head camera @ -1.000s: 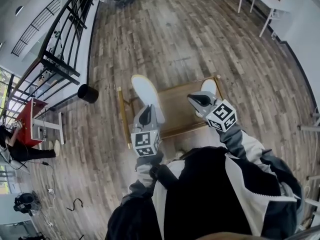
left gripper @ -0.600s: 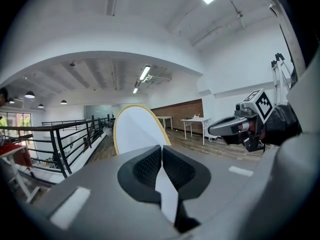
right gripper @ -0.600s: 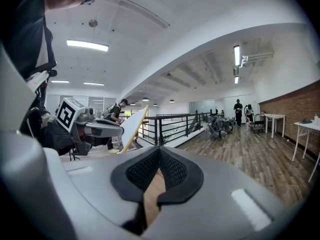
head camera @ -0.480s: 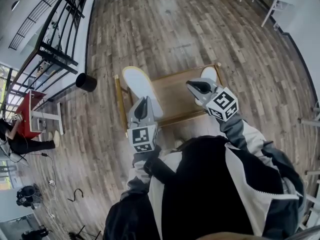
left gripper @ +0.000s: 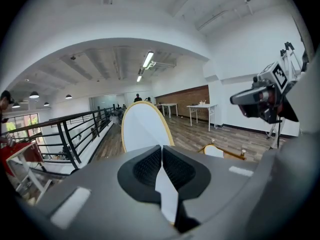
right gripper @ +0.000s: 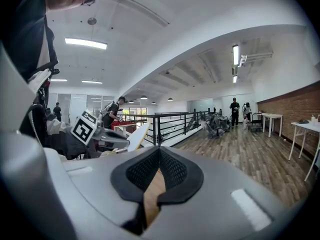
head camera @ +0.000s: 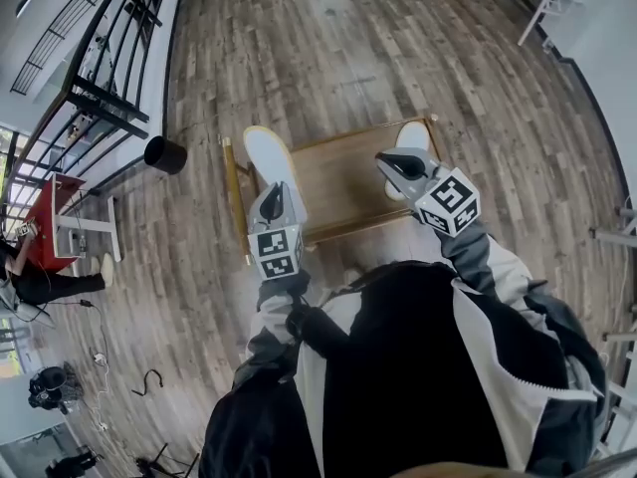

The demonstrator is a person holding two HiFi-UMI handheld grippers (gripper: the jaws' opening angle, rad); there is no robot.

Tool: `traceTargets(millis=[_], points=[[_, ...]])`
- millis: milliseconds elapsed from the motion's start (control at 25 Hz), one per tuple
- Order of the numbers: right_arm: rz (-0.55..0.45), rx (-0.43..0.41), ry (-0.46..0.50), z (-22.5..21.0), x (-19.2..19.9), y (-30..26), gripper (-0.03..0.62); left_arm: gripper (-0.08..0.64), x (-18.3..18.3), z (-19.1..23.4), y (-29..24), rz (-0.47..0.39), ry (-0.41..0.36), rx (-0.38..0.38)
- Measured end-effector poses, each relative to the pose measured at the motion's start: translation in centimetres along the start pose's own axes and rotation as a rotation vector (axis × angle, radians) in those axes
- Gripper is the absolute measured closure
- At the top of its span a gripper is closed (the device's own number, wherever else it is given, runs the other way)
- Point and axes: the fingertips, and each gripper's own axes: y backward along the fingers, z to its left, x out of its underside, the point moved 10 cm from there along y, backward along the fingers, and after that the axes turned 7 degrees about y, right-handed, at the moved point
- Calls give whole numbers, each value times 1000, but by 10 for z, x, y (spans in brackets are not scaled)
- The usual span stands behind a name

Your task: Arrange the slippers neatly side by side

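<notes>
Wood flooring [head camera: 398,48] is spread below; a white slipper [head camera: 265,159] is clamped by the left gripper [head camera: 276,202], a second slipper [head camera: 413,135] is seen near the clenched right gripper [head camera: 398,165]; pairing is judged unfinished.

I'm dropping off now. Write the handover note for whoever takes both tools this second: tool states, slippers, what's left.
Left tool: shut on one end of a white slipper, held raised near the left end of the wooden tray.
Right tool: shut, no slipper seen in it, above the second slipper at the tray's right end.
Done: first slipper gripped.
Left: the slippers sit at opposite ends; bring them together, side by side.
</notes>
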Motion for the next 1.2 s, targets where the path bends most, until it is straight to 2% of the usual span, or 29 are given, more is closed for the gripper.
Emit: traceTargets(millis=[120, 320, 640, 800, 1000, 1200], points=[[9, 24, -5, 0, 1, 6, 588, 536, 24, 18, -20, 84, 23, -12], [30, 61, -11, -1, 4, 18, 588, 536, 73, 48, -57, 239, 117, -54], [68, 148, -32, -4, 9, 38, 588, 535, 134, 83, -96, 463, 172, -95], [92, 175, -35, -6, 15, 47, 588, 535, 154, 97, -107, 512, 229, -116], [121, 220, -53, -6, 21, 62, 588, 535, 163, 102, -123, 564, 204, -118], [146, 229, -62, -5, 26, 66, 588, 535, 168, 107, -132, 601, 194, -124]])
